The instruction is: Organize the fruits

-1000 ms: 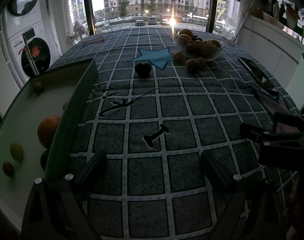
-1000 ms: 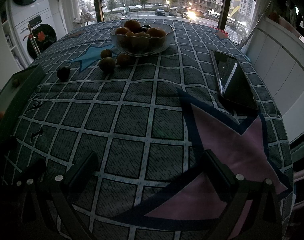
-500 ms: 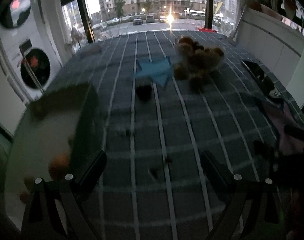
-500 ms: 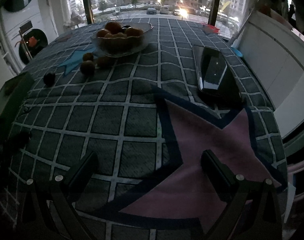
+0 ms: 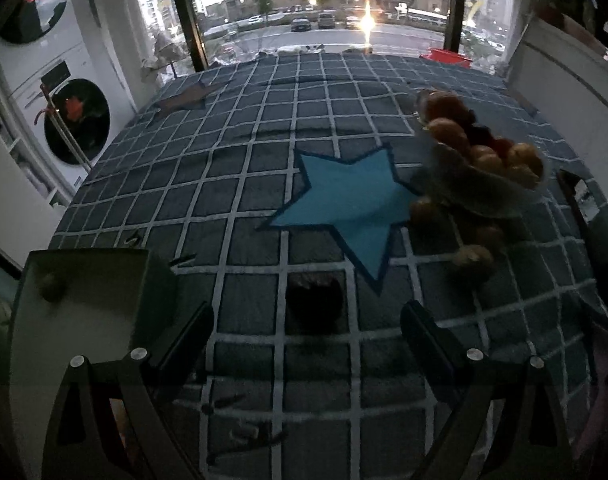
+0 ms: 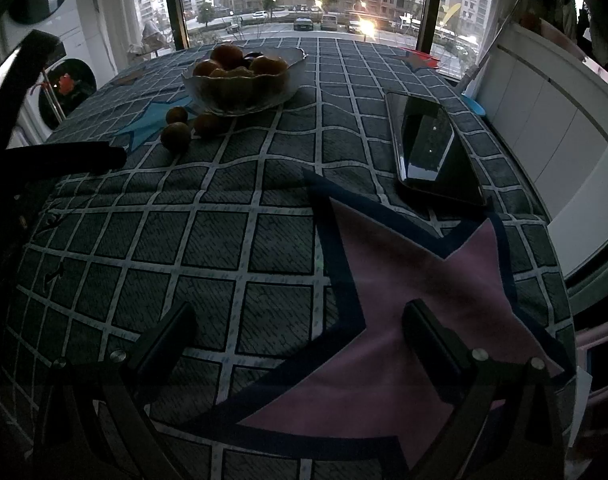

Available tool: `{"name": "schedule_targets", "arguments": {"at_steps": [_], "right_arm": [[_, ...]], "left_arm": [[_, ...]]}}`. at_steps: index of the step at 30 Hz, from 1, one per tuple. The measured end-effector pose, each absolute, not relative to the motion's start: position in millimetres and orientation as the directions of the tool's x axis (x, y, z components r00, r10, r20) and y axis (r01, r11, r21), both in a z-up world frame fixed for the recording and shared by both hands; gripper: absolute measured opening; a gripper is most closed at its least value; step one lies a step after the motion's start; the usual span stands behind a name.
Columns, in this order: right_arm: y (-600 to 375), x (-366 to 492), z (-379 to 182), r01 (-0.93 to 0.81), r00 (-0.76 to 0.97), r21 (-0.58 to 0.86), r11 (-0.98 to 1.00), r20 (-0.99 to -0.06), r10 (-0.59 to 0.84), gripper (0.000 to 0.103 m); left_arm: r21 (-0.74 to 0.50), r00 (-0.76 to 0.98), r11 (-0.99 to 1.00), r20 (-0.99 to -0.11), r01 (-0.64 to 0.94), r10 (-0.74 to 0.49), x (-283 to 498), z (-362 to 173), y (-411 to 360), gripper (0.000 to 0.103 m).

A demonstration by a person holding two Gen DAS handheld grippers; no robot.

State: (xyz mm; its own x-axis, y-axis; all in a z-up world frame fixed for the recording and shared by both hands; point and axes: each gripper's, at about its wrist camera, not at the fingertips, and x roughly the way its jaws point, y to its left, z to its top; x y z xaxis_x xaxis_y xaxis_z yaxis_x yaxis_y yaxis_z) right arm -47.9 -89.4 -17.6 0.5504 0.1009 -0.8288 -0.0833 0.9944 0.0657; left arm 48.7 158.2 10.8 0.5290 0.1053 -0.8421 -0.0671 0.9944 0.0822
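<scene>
Our left gripper [image 5: 307, 330] has two black, flat, slab-like fingers [image 5: 184, 340] mounted on dark, glossy frame arms with cut-out openings. Each arm carries a pair of round silver screws [image 5: 138, 354] near the finger base. Our right gripper [image 6: 298, 338] is built alike: black rectangular fingers [image 6: 431, 338], dark open-frame arms, two silver screws [image 6: 480, 354] on each side. In the right wrist view, the left gripper shows at the left edge as a black, dimly lit shape.

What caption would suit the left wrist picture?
Open left gripper lined up on a dark fruit on the checked tablecloth, tray beside, fruit bowl beyond.
</scene>
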Motion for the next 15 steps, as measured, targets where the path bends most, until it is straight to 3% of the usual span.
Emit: {"name": "schedule_targets", "arguments": {"at_steps": [1,3,6,8,10,13,15], "right_arm": [[-89.4,-48.0,-17.6,-0.083,0.55,0.066,0.994,-0.829,0.101,0.103],[-89.3,-47.9,-17.8,-0.083,0.547,0.066,0.994,-0.831,0.101,0.103],[-89.9,-37.3,-15.4,-0.102,0.476,0.079,0.992,-0.872,0.119,0.103],[-94.4,-29.4,-10.6,-0.11,0.46,0.153,0.982,-0.868,0.187,0.103],[-99.2,-18.8,-2.9,-0.098,0.469,0.219,0.971,-0.85,0.239,0.103],[-93.4,0.8,5.3,-0.108,0.489,0.238,0.965,-0.832,0.26,0.103],[-84.4,15.6,7.9,-0.118,0.496,0.258,0.959,-0.821,0.282,0.102]], "left_arm": [[0.085,0.52,0.994,-0.847,-0.07,0.109,51.6,7.3,159.3,0.082],[0.055,0.52,0.995,-0.849,-0.082,0.09,53.5,7.0,163.1,0.082],[0.02,0.519,0.996,-0.852,-0.088,0.063,55.7,8.5,166.7,0.07],[0.009,0.523,0.997,-0.851,-0.073,0.046,55.7,10.0,165.0,0.059],[-0.007,0.526,0.999,-0.85,-0.049,0.02,56.9,10.9,159.3,0.041],[0.035,0.545,0.999,-0.837,-0.027,0.045,55.0,11.5,151.9,0.03],[0.031,0.552,0.999,-0.833,-0.025,0.04,52.7,12.0,151.0,0.03]]}}
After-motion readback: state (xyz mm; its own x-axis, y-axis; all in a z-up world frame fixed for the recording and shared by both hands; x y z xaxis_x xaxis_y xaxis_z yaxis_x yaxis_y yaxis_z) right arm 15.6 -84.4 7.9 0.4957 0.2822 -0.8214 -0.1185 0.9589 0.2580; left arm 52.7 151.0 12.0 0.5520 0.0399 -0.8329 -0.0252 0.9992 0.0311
